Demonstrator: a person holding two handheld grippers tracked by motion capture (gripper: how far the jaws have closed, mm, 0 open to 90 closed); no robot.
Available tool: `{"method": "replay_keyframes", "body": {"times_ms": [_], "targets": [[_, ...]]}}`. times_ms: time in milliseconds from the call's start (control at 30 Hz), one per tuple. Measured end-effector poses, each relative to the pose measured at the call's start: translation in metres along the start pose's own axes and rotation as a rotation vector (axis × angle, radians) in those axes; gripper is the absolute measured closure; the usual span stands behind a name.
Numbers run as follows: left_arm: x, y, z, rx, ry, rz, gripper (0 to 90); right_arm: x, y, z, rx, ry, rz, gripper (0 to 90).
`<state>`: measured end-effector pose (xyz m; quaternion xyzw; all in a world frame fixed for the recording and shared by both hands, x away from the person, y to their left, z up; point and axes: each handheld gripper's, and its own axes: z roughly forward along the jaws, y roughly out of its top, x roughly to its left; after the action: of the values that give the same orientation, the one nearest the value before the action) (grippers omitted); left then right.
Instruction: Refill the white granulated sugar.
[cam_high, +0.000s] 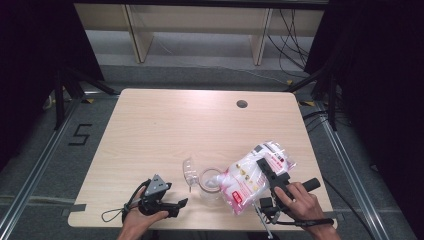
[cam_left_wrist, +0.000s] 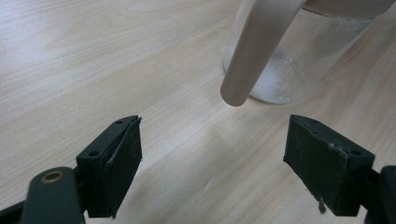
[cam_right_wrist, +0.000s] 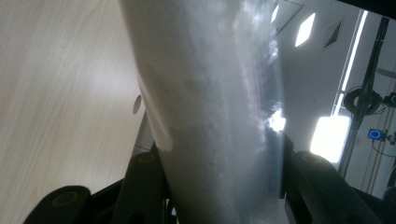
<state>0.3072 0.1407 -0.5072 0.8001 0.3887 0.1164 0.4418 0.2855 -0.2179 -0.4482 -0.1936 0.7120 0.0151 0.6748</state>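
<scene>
A white bag (cam_high: 245, 180) with red print is held tilted over the table, its lower corner at the mouth of a clear jar (cam_high: 210, 181). My right gripper (cam_high: 264, 167) is shut on the bag's upper part. In the right gripper view the translucent bag (cam_right_wrist: 210, 93) fills the space between the jaws. My left gripper (cam_high: 177, 206) lies low near the table's front edge, pointing at the jar, open and holding nothing. In the left gripper view (cam_left_wrist: 212, 135) the jar (cam_left_wrist: 303, 65) has white powder on its bottom, and a beige rod (cam_left_wrist: 257, 46) hangs in front of it.
A clear plastic lid-like piece (cam_high: 190, 170) lies just left of the jar. The light wooden table (cam_high: 165, 130) has a round cable hole (cam_high: 242, 104) at the back right. Black stands and cables flank the table on the floor.
</scene>
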Motion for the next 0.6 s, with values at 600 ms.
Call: {"method": "replay_keyframes", "body": {"times_ms": [600], "targets": [[0.0013, -0.0001, 0.0011, -0.003, -0.006, 0.013, 18.5, -0.0085, 0.0012, 0.003, -0.064, -0.043, -0.081, 62.5]]}}
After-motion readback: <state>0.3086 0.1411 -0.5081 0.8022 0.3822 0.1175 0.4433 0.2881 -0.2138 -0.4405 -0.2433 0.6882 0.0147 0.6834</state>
